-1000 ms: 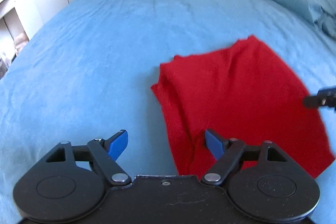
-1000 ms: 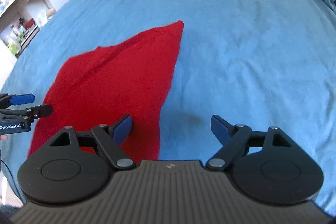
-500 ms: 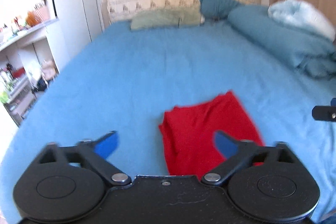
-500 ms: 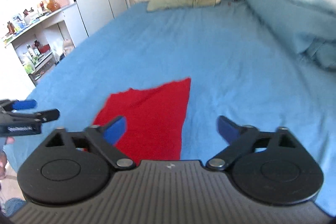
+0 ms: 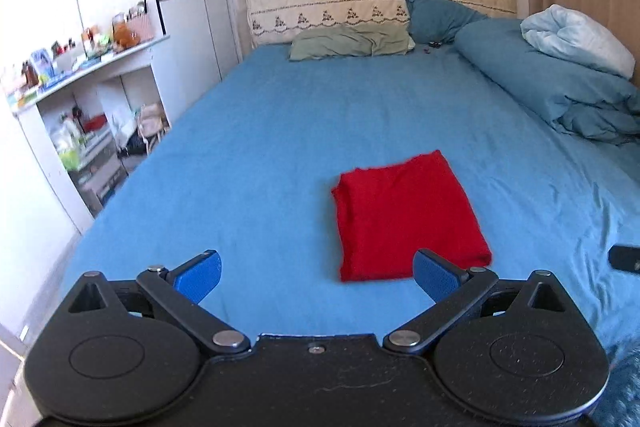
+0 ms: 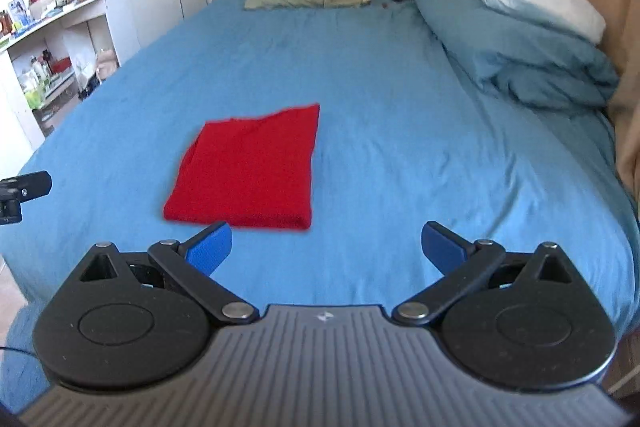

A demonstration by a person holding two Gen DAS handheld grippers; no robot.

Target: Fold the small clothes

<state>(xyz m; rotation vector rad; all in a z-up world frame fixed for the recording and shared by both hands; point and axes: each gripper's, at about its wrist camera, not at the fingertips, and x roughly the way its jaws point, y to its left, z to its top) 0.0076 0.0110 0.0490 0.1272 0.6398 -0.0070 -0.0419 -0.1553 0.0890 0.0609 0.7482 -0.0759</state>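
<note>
A red garment [image 5: 404, 215] lies folded into a flat rectangle on the blue bed sheet [image 5: 280, 147]; it also shows in the right wrist view [image 6: 252, 171]. My left gripper [image 5: 316, 273] is open and empty, held back from the garment's near edge. My right gripper [image 6: 326, 247] is open and empty, above the sheet just right of the garment's near edge. The tip of the right gripper shows at the right edge of the left wrist view [image 5: 624, 258], and the left gripper's tip shows at the left edge of the right wrist view [image 6: 24, 185].
A rolled blue duvet [image 5: 560, 87] with a pale blanket [image 5: 580, 39] lies along the bed's right side. A green pillow [image 5: 352, 43] and a blue pillow [image 5: 440, 17] lie at the headboard. Cluttered white shelves [image 5: 80, 87] stand left of the bed.
Both grippers have pulled back and risen away from the red garment, which now looks smaller and lies flat and untouched. Both stayed open.
</note>
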